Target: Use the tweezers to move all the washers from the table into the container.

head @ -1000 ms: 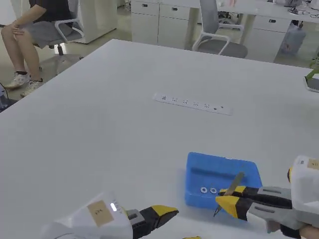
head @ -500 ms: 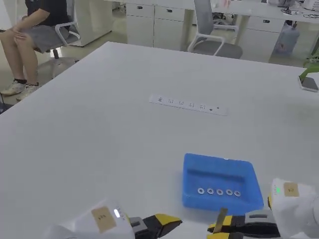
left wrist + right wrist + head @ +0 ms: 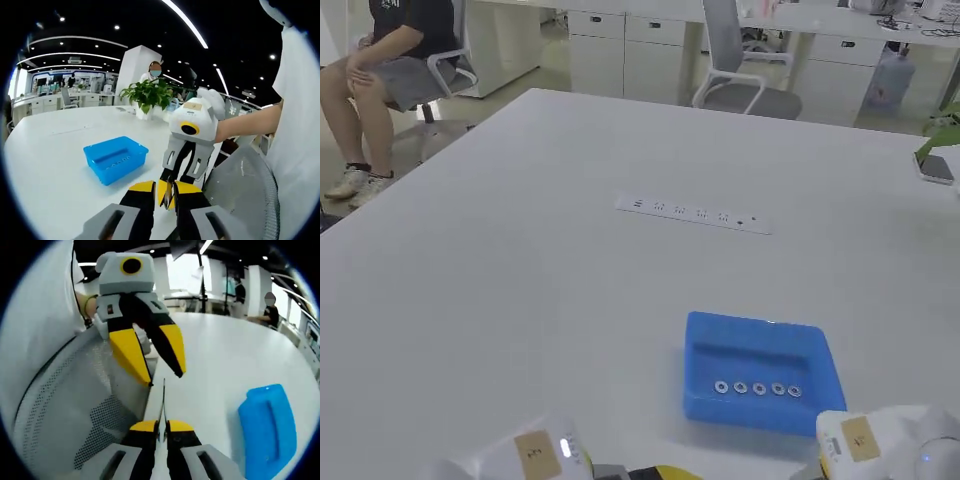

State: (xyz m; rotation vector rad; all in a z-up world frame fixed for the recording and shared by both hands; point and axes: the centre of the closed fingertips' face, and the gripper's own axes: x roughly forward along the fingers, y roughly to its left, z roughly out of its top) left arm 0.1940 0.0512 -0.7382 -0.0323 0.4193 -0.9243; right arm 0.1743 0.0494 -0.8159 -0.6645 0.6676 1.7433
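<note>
Five small silver metal washers (image 3: 757,388) sit in a row in the blue plastic container (image 3: 750,415). The right gripper (image 3: 161,429) clamps slim steel tweezers (image 3: 163,400); the left gripper (image 3: 163,376) gapes wide, empty. Those washers look light, flat and slippery, so they're best pinched across the ring's rim.

Our left gripper (image 3: 164,379) and right gripper (image 3: 161,426): white housings, grey frames, black jaws tipped yellow, tan label stickers (image 3: 535,452). We wear a white sleeve (image 3: 296,80).
</note>
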